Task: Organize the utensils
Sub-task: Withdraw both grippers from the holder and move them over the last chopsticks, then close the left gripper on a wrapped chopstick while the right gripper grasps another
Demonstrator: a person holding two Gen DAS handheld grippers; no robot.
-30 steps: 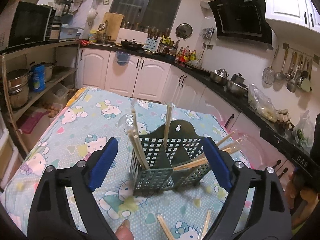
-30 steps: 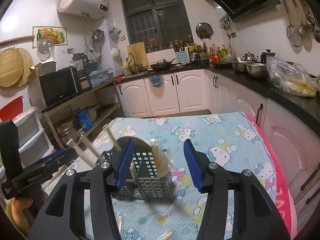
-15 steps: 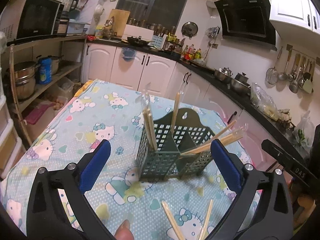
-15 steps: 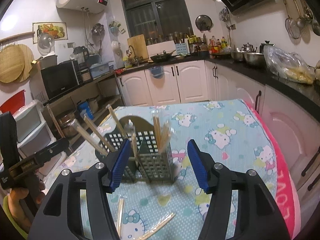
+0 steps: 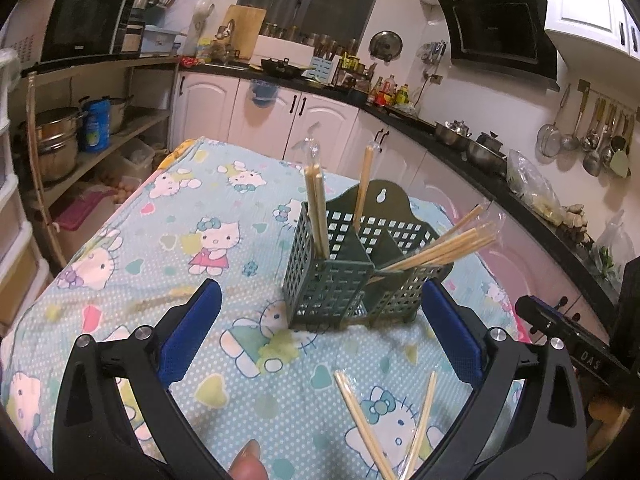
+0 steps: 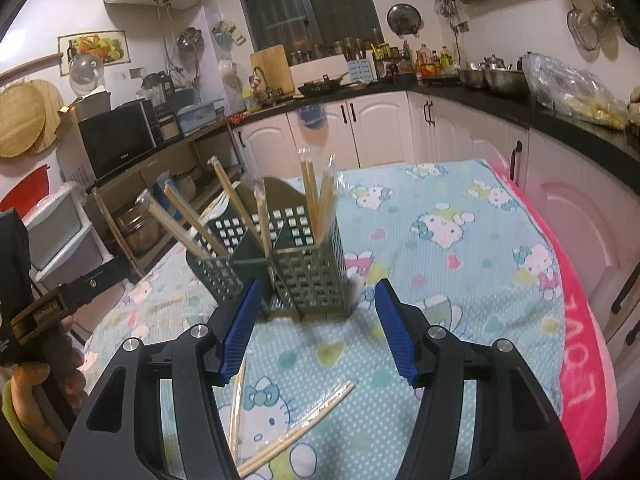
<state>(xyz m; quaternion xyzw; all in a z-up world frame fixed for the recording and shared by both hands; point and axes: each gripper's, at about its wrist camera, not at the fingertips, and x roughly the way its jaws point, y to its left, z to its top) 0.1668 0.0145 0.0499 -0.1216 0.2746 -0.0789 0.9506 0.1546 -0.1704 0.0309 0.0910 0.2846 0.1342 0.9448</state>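
Observation:
A dark green slotted utensil holder (image 5: 344, 280) stands on the table, with wrapped wooden chopsticks upright in one compartment and leaning out of another. My left gripper (image 5: 320, 292) hovers just in front of it, open wide, nothing between the blue pads (image 5: 188, 332). In the right wrist view the same holder (image 6: 308, 276) sits just beyond my right gripper (image 6: 318, 284), which is open and empty. Two loose wrapped chopstick pairs (image 5: 360, 420) lie crossed on the cloth below the left gripper. The same pairs (image 6: 296, 432) show under the right gripper.
A Hello Kitty tablecloth (image 5: 208, 240) covers the table, with a pink border (image 6: 580, 320) along its right edge. Another wrapped pair (image 5: 160, 302) lies on the cloth to the left. White kitchen cabinets (image 5: 312, 128) and a shelf with pots (image 5: 60, 144) surround the table.
Both grippers have sunk and drawn back from the holder, bringing the loose chopsticks into view. The left jaws have widened clearly, the right ones slightly.

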